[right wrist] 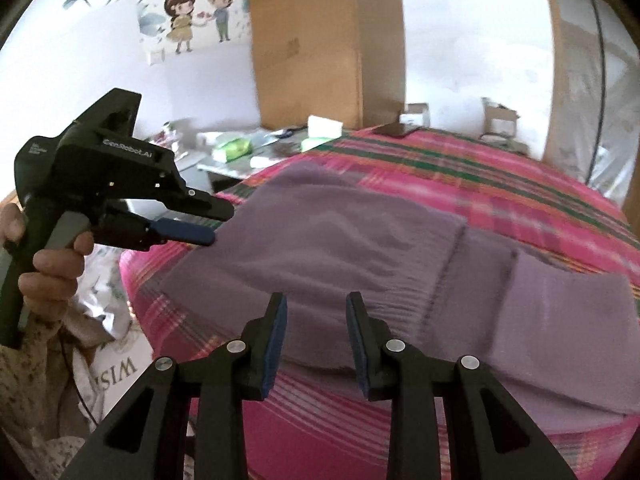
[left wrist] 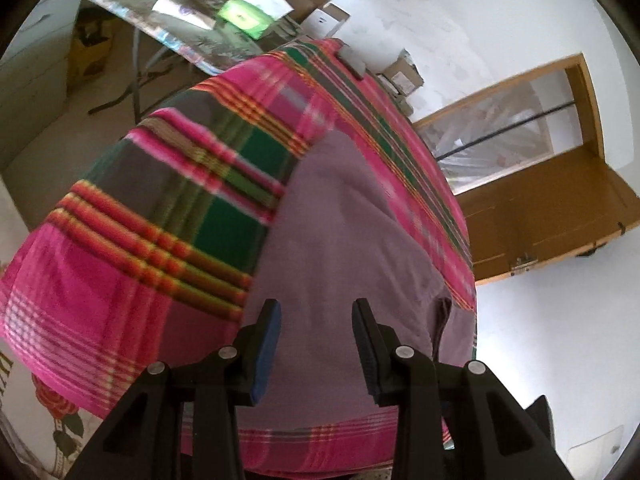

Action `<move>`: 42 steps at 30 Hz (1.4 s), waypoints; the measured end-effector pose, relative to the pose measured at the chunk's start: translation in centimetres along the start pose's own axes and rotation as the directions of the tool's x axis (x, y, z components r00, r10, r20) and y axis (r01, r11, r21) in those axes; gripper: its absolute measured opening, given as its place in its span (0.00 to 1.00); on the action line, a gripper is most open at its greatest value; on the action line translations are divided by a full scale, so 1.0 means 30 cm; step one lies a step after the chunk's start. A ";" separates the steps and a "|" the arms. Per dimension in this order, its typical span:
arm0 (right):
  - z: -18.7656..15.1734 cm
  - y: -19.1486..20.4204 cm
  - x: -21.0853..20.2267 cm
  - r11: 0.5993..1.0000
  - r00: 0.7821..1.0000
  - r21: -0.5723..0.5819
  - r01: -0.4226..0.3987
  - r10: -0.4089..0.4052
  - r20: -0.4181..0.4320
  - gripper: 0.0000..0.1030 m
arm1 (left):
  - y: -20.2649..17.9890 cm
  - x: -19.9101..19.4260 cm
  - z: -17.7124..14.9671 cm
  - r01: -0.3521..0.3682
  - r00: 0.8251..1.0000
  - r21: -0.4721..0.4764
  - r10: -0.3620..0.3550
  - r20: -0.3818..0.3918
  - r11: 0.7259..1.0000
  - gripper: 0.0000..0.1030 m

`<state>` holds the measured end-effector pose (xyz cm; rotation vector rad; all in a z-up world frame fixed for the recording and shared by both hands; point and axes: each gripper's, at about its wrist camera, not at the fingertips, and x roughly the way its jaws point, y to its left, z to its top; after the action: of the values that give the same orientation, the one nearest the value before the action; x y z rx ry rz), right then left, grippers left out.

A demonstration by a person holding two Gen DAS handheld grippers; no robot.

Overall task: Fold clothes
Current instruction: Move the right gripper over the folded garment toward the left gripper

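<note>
Pink plaid bed (right wrist: pixel 500 184) carries our purple garment (right wrist: pixel 340 240), long axis running left-right. We hold both hand-held grippers open, empty: left (right wrist: pixel 218 222) touching its far-left edge, right (right wrist: pixel 316 304) nearer, above the near hem.

blurred cloth, cut-off edges

the purple garment (right wrist: pixel 344 240) is smeared by motion blur; its right end runs off frame. the plaid blanket (left wrist: pixel 132 216) hides whatever lies beneath it.

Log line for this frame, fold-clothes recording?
stage: garment flat on plaid cloth | left hand-held gripper: open, empty | right hand-held gripper: open, empty
</note>
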<state>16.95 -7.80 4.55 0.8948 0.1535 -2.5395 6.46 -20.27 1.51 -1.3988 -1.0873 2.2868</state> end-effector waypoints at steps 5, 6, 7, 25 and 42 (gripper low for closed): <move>-0.008 0.021 0.048 1.000 0.999 -0.031 0.000 -0.001 -0.053 0.37 | 0.038 -0.016 0.007 -0.016 1.000 -0.017 0.016 0.005 1.000 0.36; -0.008 0.020 0.048 0.999 0.998 -0.033 0.002 -0.003 -0.059 0.37 | 0.047 -0.017 0.008 -0.015 1.000 -0.023 0.015 0.002 1.000 0.36; -0.008 0.021 0.047 0.999 0.998 -0.035 0.004 -0.006 -0.063 0.37 | 0.056 -0.018 0.009 -0.014 1.000 -0.030 0.014 -0.002 0.999 0.36; 0.041 0.194 0.059 0.973 0.990 -0.180 -0.141 0.140 -0.020 0.38 | 0.128 0.019 0.047 0.234 0.951 -0.142 -0.257 -0.170 0.962 0.36; 0.062 0.343 0.189 0.948 1.000 -0.319 0.002 -0.004 -0.007 0.67 | 0.142 -0.002 0.067 0.288 0.928 -0.181 -0.320 -0.188 0.941 0.36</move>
<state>16.51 -19.56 2.91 0.7739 0.5512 -2.4184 5.49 -24.19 -0.92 -1.3795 -1.3226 1.8233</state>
